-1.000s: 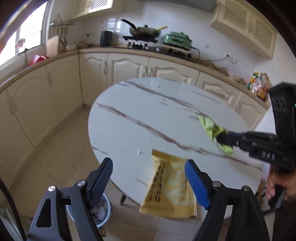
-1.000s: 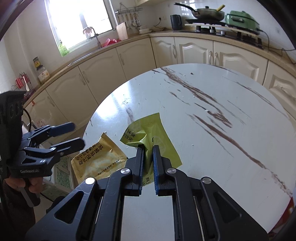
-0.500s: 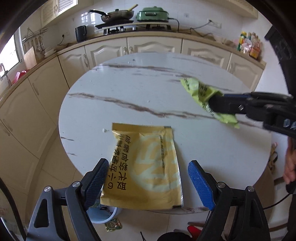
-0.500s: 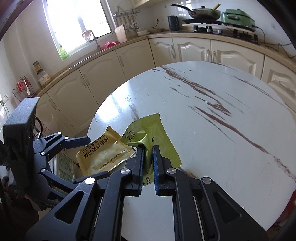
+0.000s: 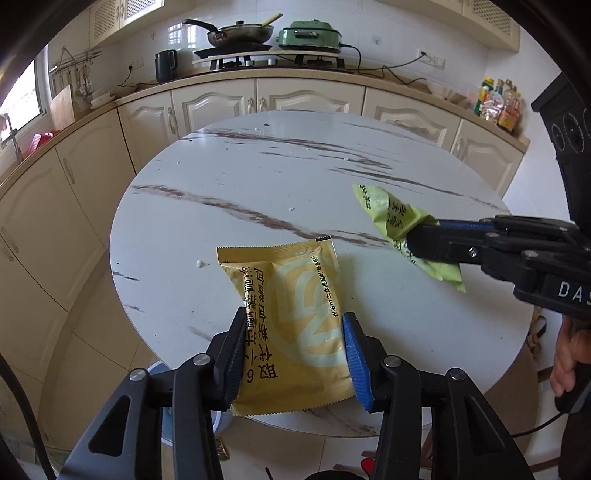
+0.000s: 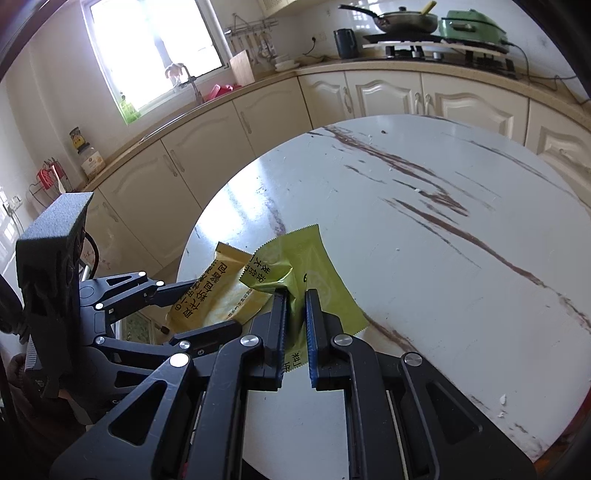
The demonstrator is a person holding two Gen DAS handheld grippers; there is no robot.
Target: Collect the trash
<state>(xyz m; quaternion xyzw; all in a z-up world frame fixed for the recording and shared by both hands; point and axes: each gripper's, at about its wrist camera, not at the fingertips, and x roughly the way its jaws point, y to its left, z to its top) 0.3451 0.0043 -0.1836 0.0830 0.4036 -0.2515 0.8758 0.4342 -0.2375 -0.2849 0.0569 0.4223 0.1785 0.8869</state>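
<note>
A yellow snack packet [image 5: 291, 325] lies at the near edge of the round marble table [image 5: 258, 184]. My left gripper [image 5: 293, 345] has closed in on its two sides and pinches it, so the packet bulges. A green wrapper [image 5: 399, 221] is clamped in my right gripper [image 5: 424, 240], which reaches in from the right. In the right wrist view the right gripper [image 6: 295, 314] grips the creased green wrapper [image 6: 314, 273], with the yellow packet [image 6: 218, 291] and left gripper [image 6: 177, 302] just to its left.
A pale blue bin [image 5: 162, 373] stands on the floor under the table's near edge. Cream cabinets [image 5: 210, 107] curve behind the table, with a stove, pan [image 5: 236, 35] and kettle on the counter. Small crumbs dot the tabletop.
My left gripper moved forward over the yellow packet and its fingers closed from wide open onto the packet's sides. The right gripper kept its hold on the green wrapper and lifted it slightly.
</note>
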